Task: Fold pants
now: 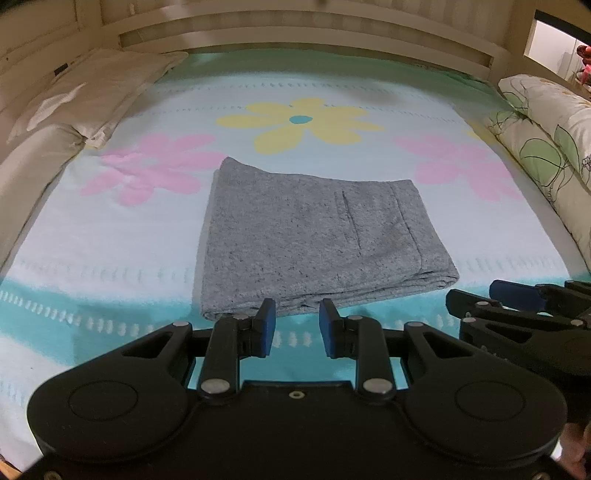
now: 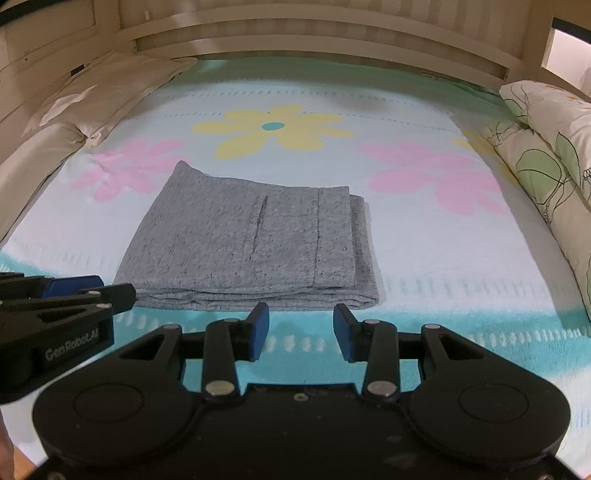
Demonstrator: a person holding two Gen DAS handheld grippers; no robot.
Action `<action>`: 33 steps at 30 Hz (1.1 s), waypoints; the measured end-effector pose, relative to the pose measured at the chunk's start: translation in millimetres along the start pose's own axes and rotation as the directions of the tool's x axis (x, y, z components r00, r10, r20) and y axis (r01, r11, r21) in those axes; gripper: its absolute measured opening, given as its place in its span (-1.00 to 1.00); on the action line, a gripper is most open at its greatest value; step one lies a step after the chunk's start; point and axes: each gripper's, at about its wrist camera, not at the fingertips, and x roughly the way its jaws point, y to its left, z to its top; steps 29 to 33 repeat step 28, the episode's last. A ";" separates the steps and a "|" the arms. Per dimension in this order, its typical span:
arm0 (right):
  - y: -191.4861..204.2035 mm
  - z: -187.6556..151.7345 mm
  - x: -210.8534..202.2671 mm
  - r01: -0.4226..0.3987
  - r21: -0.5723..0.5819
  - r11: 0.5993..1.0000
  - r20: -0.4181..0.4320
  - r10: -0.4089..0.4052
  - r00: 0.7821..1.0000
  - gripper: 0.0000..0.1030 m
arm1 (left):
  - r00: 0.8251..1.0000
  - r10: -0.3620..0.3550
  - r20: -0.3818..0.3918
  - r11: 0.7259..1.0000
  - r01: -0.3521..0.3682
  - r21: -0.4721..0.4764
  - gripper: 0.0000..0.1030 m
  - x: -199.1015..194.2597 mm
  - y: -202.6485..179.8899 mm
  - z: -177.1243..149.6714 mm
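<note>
Grey heathered pants [image 1: 310,236] lie folded into a flat rectangle on the flowered bedspread [image 1: 110,236], layers stacked at the near edge. My left gripper [image 1: 297,326] hovers just short of that near edge, open, with nothing between its blue pads. In the right wrist view the same folded pants [image 2: 251,243] lie ahead, a pocket slit on top. My right gripper [image 2: 301,332] is open and empty, also just short of the fold's near edge. Each gripper shows in the other's view: the right gripper [image 1: 517,299] at the right, the left gripper [image 2: 77,288] at the left.
A white pillow [image 1: 88,92] lies at the bed's far left. Leaf-patterned pillows [image 1: 546,140] line the right side. A slatted wooden headboard [image 1: 295,33] closes off the far end. The bedspread stretches bare around the pants on both sides.
</note>
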 end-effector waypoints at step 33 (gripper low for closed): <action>3.4 -1.2 0.6 -0.001 -0.017 1.000 -0.001 0.001 1.000 -0.20 | 1.000 -0.005 0.019 1.000 0.005 -0.013 -0.29 -0.1 1.8 -0.6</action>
